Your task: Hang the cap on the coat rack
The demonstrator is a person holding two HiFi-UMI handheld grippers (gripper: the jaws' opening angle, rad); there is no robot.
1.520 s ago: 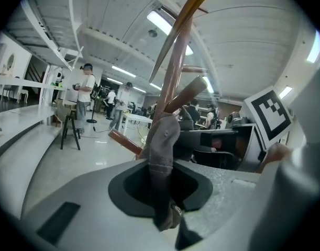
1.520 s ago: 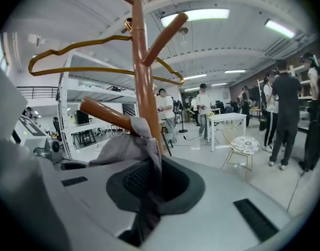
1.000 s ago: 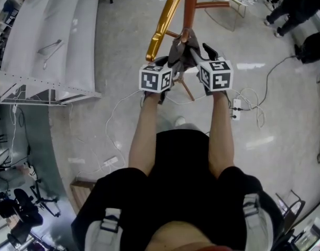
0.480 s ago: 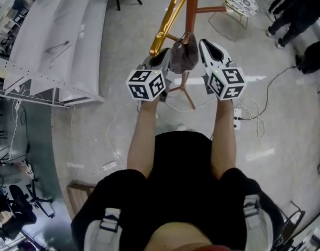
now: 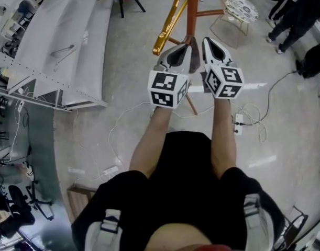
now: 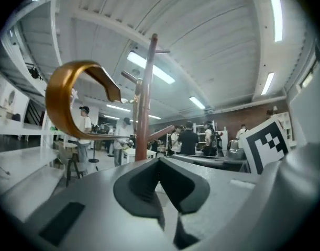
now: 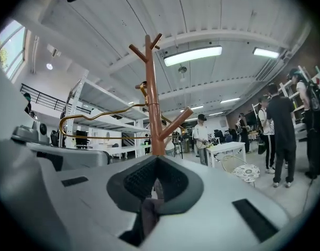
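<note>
The brown coat rack (image 5: 191, 9) stands straight ahead of me, its pole (image 7: 154, 103) and pegs rising past both grippers (image 6: 143, 114). The grey-brown cap (image 5: 191, 55) hangs low on the pole, mostly hidden between the two grippers. My left gripper (image 5: 176, 50) is just left of it, jaws shut with nothing between them (image 6: 160, 161). My right gripper (image 5: 209, 42) is just right of it and points up at the rack, jaws shut (image 7: 157, 158). A grey-brown scrap (image 7: 149, 213) shows in the slit of the right jaws; I cannot tell what it is.
A golden curved bar (image 5: 167, 22) leans off the rack to the left. White shelving (image 5: 60, 46) fills the left side. A round patterned stool (image 5: 241, 7) and several people (image 5: 296, 9) are at the back right. Cables and a power strip (image 5: 237, 122) lie on the floor.
Both grippers have let go of the cap, drawn off it and shut. The cap stays hanging on the rack. The left gripper has shifted right, closer to the pole.
</note>
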